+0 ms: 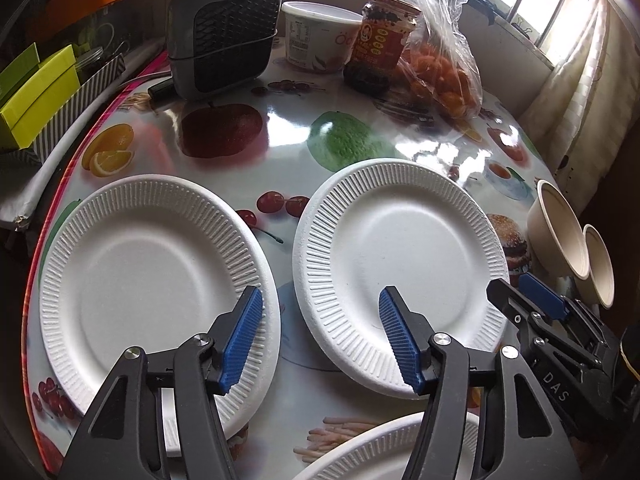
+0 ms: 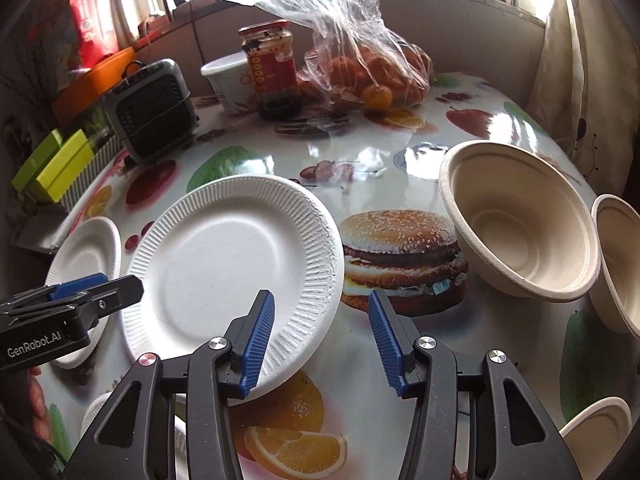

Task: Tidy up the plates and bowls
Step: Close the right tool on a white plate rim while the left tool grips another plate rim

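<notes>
Plates: I see left plate (image 1: 156, 268) under my left gripper (image 1: 320, 332), jaws apart, gripping nothing. Middle plate (image 2: 236, 264) tilted, rim beside right gripper (image 2: 322, 340), also apart. Bowls (image 2: 520, 228) further right.

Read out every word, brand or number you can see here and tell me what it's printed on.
"GenRobot.AI": on the left gripper, seen from the right wrist.
"DAS": on the right gripper, seen from the left wrist; the rest is cut off.
"Oc...": on the white tub, partly hidden.
Sauce jar label: too blurred to read.
Heater display: unreadable.
</notes>
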Motion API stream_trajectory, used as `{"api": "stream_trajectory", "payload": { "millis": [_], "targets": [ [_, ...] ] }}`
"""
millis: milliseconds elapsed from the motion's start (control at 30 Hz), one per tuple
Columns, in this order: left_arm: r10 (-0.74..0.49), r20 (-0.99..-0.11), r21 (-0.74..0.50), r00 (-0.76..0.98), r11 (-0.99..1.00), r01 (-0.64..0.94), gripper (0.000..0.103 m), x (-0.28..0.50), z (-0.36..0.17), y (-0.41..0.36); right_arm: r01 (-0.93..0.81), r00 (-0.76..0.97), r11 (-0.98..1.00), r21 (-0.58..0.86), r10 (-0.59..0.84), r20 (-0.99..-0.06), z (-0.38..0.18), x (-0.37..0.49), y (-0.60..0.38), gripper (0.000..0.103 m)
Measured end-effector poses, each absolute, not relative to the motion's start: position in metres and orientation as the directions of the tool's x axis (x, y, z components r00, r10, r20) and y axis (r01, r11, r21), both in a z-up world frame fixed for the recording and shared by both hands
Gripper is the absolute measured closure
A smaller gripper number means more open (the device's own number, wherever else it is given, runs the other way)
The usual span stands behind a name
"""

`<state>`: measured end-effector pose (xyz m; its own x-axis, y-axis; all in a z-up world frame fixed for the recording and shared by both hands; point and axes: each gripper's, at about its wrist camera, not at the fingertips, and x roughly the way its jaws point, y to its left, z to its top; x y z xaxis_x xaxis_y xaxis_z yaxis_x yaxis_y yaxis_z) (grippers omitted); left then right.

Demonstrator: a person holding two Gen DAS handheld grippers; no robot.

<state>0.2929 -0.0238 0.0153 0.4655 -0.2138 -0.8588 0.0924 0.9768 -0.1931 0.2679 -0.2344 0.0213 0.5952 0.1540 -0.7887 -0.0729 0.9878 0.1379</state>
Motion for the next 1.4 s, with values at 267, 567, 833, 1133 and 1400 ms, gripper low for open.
{"api": "stream_trajectory", "payload": {
  "millis": [267,567,833,1133,1400],
  "targets": [
    [-0.22,-0.862,-0.204,0.457,0.975,0.085,0.049,0.296,0.012,-0.024,-0.075,0.582,0.986,0.151,0.166,-0.796,0.018,0.271,-0.233,0.076],
    [-0.257,-0.847,-0.237,0.465,0.966,0.102,0.052,0.293,0.02,-0.025,-0.07,0.574,0.981,0.18,0.187,-0.797,0.016,0.271,-0.237,0.081],
    [-0.246,-0.855,-0.231,0.457,0.969,0.089,0.052,0.293,0.016,-0.027,-0.06,0.577,0.981,0.186,0.187,-0.795,0.019,0.268,-0.242,0.084],
    [-0.247,-0.863,-0.223,0.441,0.969,0.107,0.052,0.294,0.013,-0.04,-0.029,0.566,0.982,0.185,0.169,-0.807,0.02,0.265,-0.254,0.084],
    [-0.288,-0.863,-0.268,0.415,0.957,0.108,0.055,0.296,0.006,-0.041,-0.028,0.565,0.983,0.183,0.167,-0.808,0.02,0.265,-0.254,0.084]
  ]
}}
